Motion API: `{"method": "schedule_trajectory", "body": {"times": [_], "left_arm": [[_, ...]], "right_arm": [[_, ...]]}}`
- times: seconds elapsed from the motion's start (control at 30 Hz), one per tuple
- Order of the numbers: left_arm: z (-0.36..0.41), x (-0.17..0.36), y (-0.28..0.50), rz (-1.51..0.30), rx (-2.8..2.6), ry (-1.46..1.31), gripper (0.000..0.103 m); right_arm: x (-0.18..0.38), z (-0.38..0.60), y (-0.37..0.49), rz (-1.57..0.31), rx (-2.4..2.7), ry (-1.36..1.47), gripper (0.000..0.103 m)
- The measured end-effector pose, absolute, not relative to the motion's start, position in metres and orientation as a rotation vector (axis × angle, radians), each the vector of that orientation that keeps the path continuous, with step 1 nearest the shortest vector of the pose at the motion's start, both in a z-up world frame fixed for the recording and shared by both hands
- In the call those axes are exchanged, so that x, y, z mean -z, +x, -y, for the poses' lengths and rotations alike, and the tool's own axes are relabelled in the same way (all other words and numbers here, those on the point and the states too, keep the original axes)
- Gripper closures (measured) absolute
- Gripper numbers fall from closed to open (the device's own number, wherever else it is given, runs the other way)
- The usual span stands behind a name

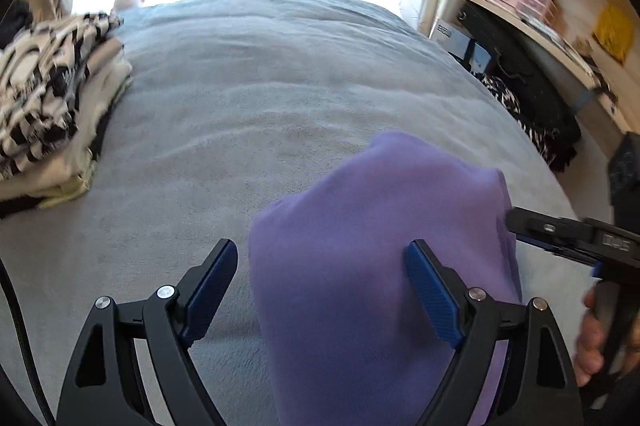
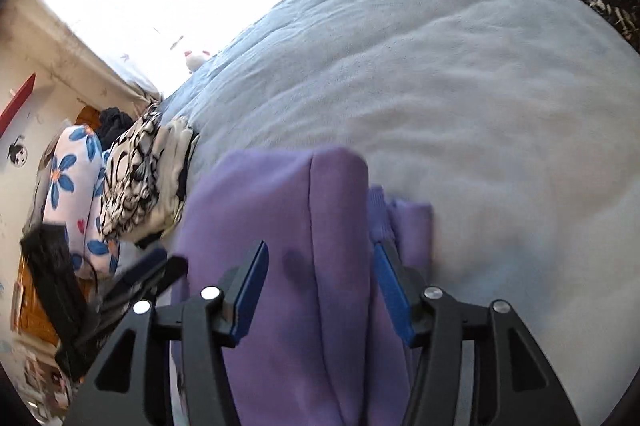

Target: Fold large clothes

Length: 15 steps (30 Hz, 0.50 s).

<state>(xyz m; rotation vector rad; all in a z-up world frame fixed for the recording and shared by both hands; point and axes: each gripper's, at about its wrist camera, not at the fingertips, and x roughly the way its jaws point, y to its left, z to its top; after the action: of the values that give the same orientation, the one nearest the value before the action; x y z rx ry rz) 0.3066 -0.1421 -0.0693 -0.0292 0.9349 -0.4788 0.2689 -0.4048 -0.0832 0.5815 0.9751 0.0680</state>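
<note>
Purple garment (image 1: 380, 266) sits folded into a thick bundle on the grey blanket of the bed (image 1: 260, 86), near the bed's near edge, and both claws are right on it. Left claw (image 1: 320, 290) has its blue-padded fingers spread wide apart: the right finger lies over the purple cloth, the left finger is off its edge over bare blanket, so the bundle's left border runs between them, nothing pinched. From the right wrist view, the right claw (image 2: 318, 290) is also parted, its two fingers straddling a raised fold of the purple garment (image 2: 280, 226), cloth filling the gap; whether the pads actually press the fabric I cannot tell. In the left view the right claw's black body reaches in from the side, tip at the bundle's right edge. A stack of patterned folded clothes (image 1: 48, 94) rests well apart on the bed's left side.
</note>
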Motion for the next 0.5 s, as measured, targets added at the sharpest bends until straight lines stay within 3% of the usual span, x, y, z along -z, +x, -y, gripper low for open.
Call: {"method": "schedule_trajectory", "body": {"times": [0.13,0.17,0.2,0.27,0.5], "left_arm": [[0.144,0.078,0.318,-0.960,0.487,-0.063,0.018],[0.146,0.079,0.319,-0.963,0.486,-0.061,0.018],[0.149,0.082,0.321,-0.965,0.487,-0.062,0.018],[0.155,0.087,0.324,-0.983,0.504,-0.071,0.018],[0.195,0.100,0.330,-1.067,0.448,0.023,0.001]], "right_arm": [[0.115,0.412,0.291,-1.069,-0.088,0.671,0.048],[0.120,0.414,0.291,-1.061,-0.101,0.691,0.054],[0.120,0.413,0.291,-1.045,-0.092,0.669,0.080],[0.116,0.411,0.282,-1.029,-0.036,0.582,0.084],[0.116,0.411,0.254,-1.020,0.178,0.376,0.093]]}}
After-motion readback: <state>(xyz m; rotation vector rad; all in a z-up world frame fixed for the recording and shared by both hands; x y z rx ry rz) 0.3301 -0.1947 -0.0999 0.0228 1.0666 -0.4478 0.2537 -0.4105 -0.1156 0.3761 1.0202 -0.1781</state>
